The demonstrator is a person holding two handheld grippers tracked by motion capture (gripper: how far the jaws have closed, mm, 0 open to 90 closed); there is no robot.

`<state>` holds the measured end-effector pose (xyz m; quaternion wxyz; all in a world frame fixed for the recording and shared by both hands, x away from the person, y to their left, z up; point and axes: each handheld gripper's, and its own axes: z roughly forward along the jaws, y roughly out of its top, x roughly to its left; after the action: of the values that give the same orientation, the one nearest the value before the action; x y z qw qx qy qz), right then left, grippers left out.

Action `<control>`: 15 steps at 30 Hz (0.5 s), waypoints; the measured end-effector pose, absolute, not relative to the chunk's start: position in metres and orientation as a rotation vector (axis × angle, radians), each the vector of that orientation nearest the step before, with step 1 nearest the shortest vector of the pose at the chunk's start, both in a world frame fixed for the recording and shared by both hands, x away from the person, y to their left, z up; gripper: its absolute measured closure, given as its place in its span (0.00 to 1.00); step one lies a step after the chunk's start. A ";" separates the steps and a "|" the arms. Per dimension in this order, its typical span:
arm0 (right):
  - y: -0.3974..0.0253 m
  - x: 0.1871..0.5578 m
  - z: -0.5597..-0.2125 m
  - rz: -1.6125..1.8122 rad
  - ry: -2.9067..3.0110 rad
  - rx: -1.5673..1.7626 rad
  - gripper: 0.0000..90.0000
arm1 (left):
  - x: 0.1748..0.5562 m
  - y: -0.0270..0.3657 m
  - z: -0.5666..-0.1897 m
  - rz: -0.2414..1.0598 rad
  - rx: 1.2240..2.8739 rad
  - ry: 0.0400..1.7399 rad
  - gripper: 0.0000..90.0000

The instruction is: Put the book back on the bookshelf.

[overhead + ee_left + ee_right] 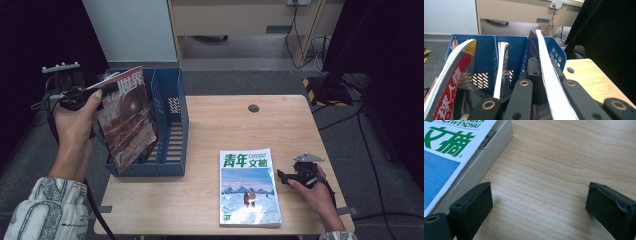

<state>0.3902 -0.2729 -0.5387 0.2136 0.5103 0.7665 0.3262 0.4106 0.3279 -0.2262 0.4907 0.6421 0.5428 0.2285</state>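
My left gripper is raised at the table's left edge, shut on the top corner of a magazine with a red-brown cover. The magazine hangs tilted, its lower end down inside the blue file rack. In the left gripper view the held magazine's white page edge runs up between the closed jaws of the left gripper. My right gripper rests low on the table, open, just right of a flat stack of magazines with a snowy blue cover. The stack's side sits beside the open right gripper, untouched.
The rack holds a red-covered magazine at the left and a thin one in a middle slot. A round cable hole lies at the table's back. Bare wood spans the table's centre and right.
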 end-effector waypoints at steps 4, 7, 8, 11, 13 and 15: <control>-0.273 0.390 -0.539 0.905 2.128 1.413 0.08 | 0.417 0.325 -0.227 0.568 1.548 1.328 0.93; -0.273 0.390 -0.539 0.905 2.127 1.414 0.08 | 0.422 0.324 -0.228 0.589 1.548 1.334 0.93; -0.273 0.390 -0.539 0.906 2.125 1.416 0.08 | 0.425 0.323 -0.229 0.592 1.545 1.336 0.93; -0.272 0.390 -0.539 0.907 2.124 1.414 0.08 | 0.430 0.321 -0.230 0.609 1.549 1.340 0.93; -0.272 0.389 -0.539 0.906 2.127 1.414 0.08 | 0.434 0.320 -0.231 0.619 1.546 1.336 0.93; -0.272 0.389 -0.539 0.907 2.127 1.416 0.08 | 0.438 0.319 -0.233 0.622 1.538 1.340 0.93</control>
<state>0.3893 -0.2721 -0.5387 0.2137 0.5101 0.7664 0.3267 0.4376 0.3192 -0.2331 0.4835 0.6313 0.5500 0.2554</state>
